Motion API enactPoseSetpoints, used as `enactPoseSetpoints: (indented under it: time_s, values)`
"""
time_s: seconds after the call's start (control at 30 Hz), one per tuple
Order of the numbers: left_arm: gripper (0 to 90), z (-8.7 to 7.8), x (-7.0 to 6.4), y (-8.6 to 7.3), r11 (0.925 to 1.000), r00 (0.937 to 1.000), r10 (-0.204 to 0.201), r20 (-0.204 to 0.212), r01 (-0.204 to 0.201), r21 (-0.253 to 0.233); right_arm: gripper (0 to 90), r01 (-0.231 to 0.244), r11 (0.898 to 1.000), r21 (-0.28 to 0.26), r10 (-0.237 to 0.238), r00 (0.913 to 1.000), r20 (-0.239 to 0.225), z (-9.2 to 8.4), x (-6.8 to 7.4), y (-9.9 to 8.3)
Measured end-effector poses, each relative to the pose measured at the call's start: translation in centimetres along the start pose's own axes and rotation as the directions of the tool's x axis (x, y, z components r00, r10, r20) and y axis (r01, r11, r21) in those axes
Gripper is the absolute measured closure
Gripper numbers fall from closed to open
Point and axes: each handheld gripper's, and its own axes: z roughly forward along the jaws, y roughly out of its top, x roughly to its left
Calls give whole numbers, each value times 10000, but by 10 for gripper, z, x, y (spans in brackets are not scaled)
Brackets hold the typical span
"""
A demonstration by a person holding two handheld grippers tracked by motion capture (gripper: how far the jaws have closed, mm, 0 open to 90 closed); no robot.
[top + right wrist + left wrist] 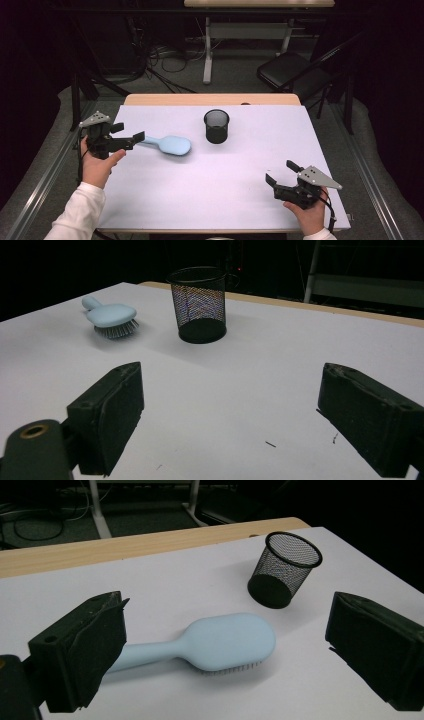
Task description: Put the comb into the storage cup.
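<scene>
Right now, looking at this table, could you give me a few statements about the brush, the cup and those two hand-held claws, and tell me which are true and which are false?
1. The hairbrush lies bristles down on the white table. True.
2. The mesh cup has tipped onto its side. False: it stands upright, open end up.
3. The left gripper is nearer the brush's handle than its head. True.
4. The right gripper is clamped on the cup. False: its jaws are open and bare, well apart from the cup.
5. The brush sits inside the cup. False: it lies beside it on the table.
</scene>
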Motion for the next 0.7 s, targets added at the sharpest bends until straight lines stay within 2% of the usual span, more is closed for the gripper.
enactPoseSetpoints:
  time_s: [0.2, 0.23, 0.4, 0.5, 0.7]
  values:
    - [43, 2, 2, 8, 9999, 9992, 86, -386, -82, 87, 115, 69, 10000, 70, -69, 10000, -47, 1, 1, -1]
    - [48, 3, 3, 9, 10000, 9986, 21, -527, -18, 49, 119, 69, 9999, 81, -69, 10000, -33, 2, 1, -1]
    - [81, 7, 5, 12, 9999, 9974, -101, -707, 109, 115, 124, 83, 9999, 108, -83, 9999, -63, 3, 2, -1]
    - [111, 11, 9, 14, 9995, 9946, -272, -998, 287, 143, 127, 127, 9998, 136, -125, 9999, -100, 3, 2, -1]
    - [159, 16, 13, 19, 9993, 9892, -292, -1434, 320, 169, 133, 119, 9998, 180, -117, 9998, -128, 3, 2, -2]
